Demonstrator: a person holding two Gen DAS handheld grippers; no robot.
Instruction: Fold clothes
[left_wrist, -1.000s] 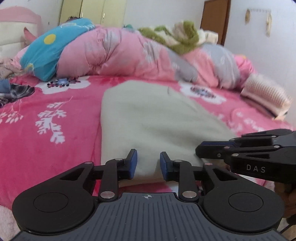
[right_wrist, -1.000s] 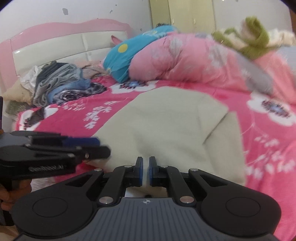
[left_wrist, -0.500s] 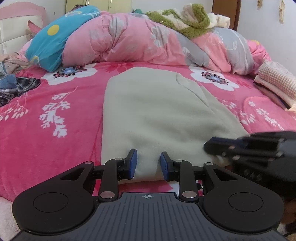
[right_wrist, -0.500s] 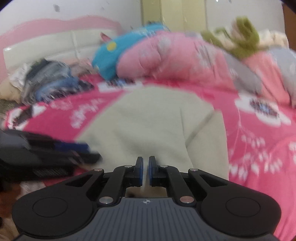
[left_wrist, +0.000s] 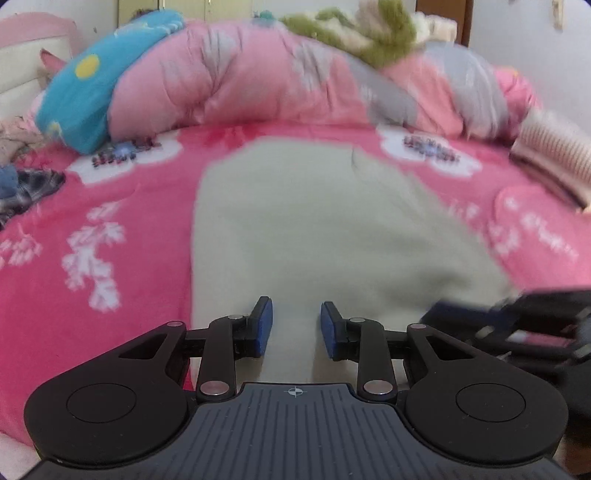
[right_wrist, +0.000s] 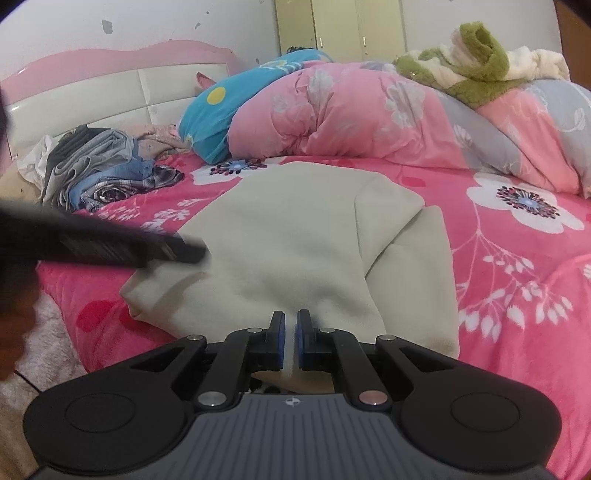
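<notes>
A pale beige garment (left_wrist: 314, 221) lies flat on the pink floral bed sheet (left_wrist: 110, 229), its right side folded over the middle (right_wrist: 391, 221). My left gripper (left_wrist: 296, 317) hovers at the garment's near hem. Its blue pads stand apart and the cloth lies flat in the gap, not pinched. In the right wrist view the left gripper (right_wrist: 110, 247) is a blurred dark shape over the garment's left edge. My right gripper (right_wrist: 290, 325) is shut on the near hem, a sliver of beige cloth showing between its pads. It shows blurred at the lower right (left_wrist: 517, 325) of the left wrist view.
A rolled pink and grey quilt (right_wrist: 369, 118) and a blue pillow (right_wrist: 218, 114) line the far side of the bed. Loose clothes (right_wrist: 103, 170) are piled by the headboard. A folded stack (left_wrist: 550, 162) sits at the right edge. A fluffy rug (right_wrist: 48, 332) lies below the bed.
The left gripper has slid along the near hem and now sits higher over the garment's left edge in the right wrist view. The right gripper stays shut on the hem.
</notes>
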